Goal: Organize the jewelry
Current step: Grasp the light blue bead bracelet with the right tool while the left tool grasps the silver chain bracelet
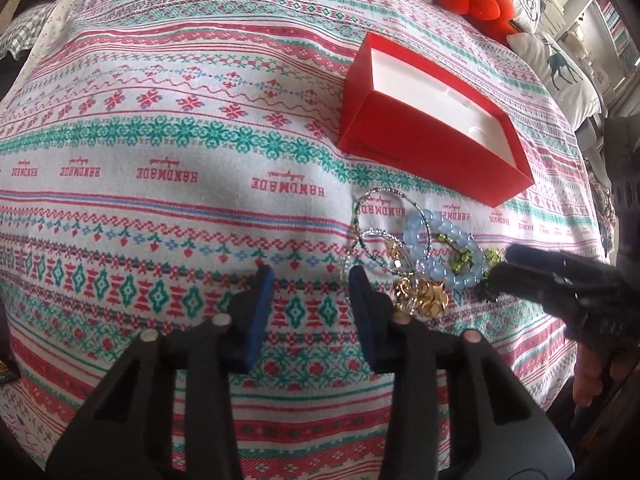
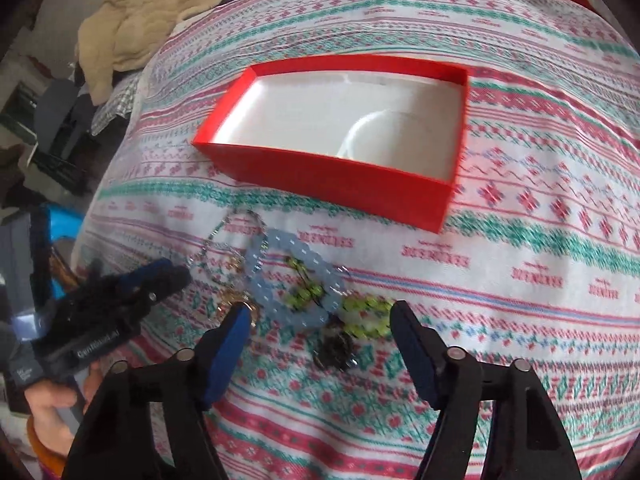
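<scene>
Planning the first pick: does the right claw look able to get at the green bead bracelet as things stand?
Probably yes. The right claw is open, and the green bead bracelet lies on the bedspread just ahead between its fingers, uncovered. It does tangle with the blue bead bracelet, which may drag along.

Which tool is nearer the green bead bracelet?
Right. The right tool is open directly over the green bead bracelet, which lies between its fingers. The left tool is off to its left, beyond the blue bead bracelet, also open.

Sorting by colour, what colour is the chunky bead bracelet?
Pale blue bead bracelet, clearest in left wrist view.
</scene>
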Available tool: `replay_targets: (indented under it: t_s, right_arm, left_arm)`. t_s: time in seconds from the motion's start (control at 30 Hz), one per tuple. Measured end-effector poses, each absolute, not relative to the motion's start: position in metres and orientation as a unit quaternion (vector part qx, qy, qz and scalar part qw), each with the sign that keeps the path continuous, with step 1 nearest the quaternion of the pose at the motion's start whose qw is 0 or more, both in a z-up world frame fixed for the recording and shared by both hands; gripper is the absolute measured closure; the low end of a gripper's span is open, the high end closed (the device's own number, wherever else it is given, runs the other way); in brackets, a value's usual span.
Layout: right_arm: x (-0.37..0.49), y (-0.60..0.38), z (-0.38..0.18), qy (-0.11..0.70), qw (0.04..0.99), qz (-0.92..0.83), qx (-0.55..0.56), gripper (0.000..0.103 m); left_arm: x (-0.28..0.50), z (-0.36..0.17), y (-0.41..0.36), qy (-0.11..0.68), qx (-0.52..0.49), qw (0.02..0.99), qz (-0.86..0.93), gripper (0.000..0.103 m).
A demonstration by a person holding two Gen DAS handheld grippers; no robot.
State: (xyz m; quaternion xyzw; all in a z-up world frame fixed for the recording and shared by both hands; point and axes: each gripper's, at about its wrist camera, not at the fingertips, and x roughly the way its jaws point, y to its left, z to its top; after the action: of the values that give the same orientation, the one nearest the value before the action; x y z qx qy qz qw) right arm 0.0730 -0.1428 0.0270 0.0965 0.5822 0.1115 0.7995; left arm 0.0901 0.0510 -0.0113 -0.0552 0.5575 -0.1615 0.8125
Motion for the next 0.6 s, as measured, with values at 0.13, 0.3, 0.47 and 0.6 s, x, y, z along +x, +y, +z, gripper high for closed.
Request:
replay_targets:
  t_s: [0.13, 0.3, 0.47, 0.6]
  right_arm:
    - [0.083, -0.125, 0.029, 0.573, 0.808, 0.123, 0.063, 0.047]
    - [0.095, -0.123, 0.022, 0.572, 0.81, 0.116, 0.05, 0.064]
    - [0.101, -0.128, 0.012, 0.583, 0.803, 0.109, 0.057, 0.069]
    - [0.103, -0.132, 0.002, 0.591, 0.798, 0.103, 0.059, 0.079]
  left_arm:
    - [0.088, -0.012, 0.044, 0.558, -0.044, 0.812, -0.165, 0.071]
    - [0.089, -0.016, 0.028, 0.557, -0.026, 0.815, -0.156, 0.084]
    - [0.09, -0.018, 0.015, 0.552, 0.001, 0.822, -0.14, 0.095]
    - [0.09, -0.02, 0.013, 0.548, 0.005, 0.825, -0.134, 0.098]
